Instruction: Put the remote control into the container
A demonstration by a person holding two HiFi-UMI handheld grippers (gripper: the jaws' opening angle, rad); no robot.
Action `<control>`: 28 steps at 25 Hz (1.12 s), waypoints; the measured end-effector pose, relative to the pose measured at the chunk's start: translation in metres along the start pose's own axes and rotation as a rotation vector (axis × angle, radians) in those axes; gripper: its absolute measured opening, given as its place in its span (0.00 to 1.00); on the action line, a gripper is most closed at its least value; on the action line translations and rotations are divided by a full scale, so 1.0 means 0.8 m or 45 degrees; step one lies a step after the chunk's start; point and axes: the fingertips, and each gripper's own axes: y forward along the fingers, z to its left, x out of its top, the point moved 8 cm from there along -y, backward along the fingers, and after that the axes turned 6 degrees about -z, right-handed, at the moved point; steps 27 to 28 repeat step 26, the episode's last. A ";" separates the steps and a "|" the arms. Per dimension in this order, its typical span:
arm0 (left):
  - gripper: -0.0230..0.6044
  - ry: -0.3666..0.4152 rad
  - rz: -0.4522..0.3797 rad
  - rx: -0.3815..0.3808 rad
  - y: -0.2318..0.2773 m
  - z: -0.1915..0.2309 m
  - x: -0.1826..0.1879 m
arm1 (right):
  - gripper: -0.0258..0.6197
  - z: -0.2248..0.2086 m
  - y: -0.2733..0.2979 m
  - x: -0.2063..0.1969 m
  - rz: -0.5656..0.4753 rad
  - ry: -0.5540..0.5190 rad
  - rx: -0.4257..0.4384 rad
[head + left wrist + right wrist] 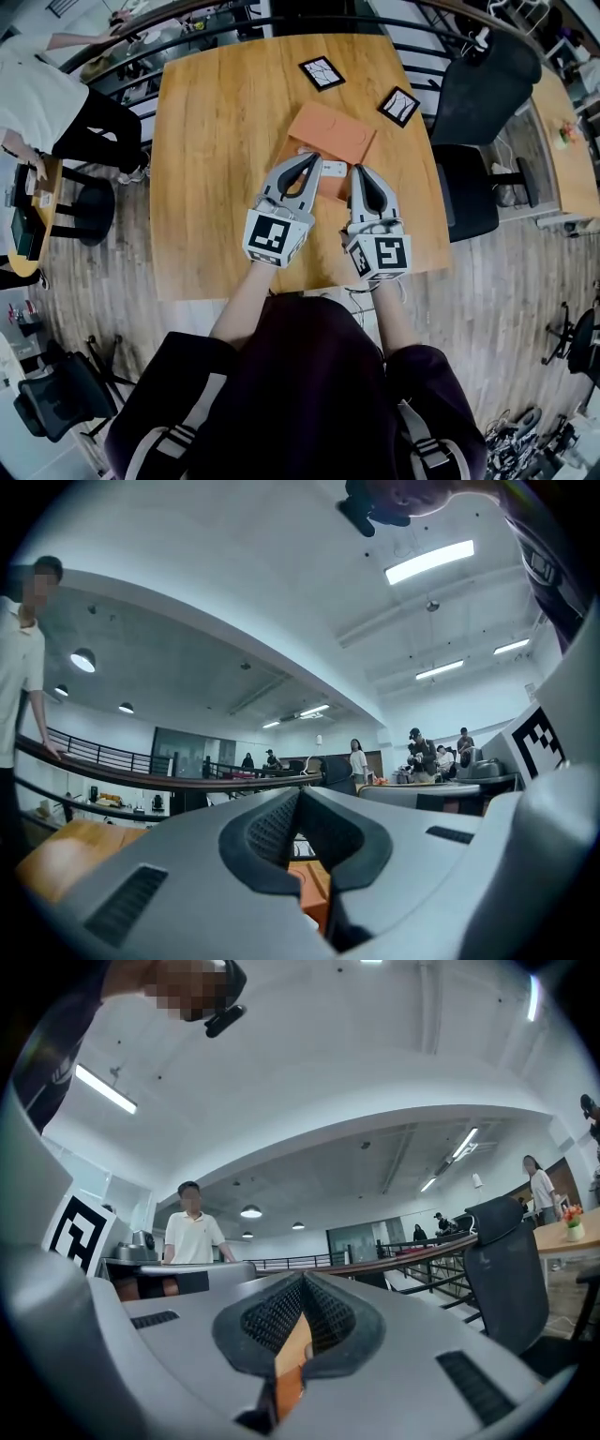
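The square light-wood counter (206, 169) carries a flat orange rectangular container (330, 131) just toward 1 o'clock from its middle. A small white remote control (333, 170) sits at the container's 6 o'clock edge. A black-and-white square marker card (322, 72) lies at 12 o'clock, and a second marker card (398, 106) at 2 o'clock.

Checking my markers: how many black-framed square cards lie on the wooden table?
2. One card lies near the far edge of the table, beyond the orange container; the second card lies right of it, toward the black chair. None seems hidden.
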 end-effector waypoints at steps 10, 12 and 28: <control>0.05 0.014 -0.017 0.026 -0.015 -0.006 0.004 | 0.07 0.010 -0.007 0.005 -0.011 -0.004 0.032; 0.05 0.016 -0.017 0.028 -0.015 -0.006 0.005 | 0.07 0.010 -0.007 0.007 -0.014 -0.004 0.035; 0.06 0.028 -0.006 0.033 -0.025 -0.011 0.006 | 0.07 0.011 -0.015 0.012 -0.020 -0.009 0.028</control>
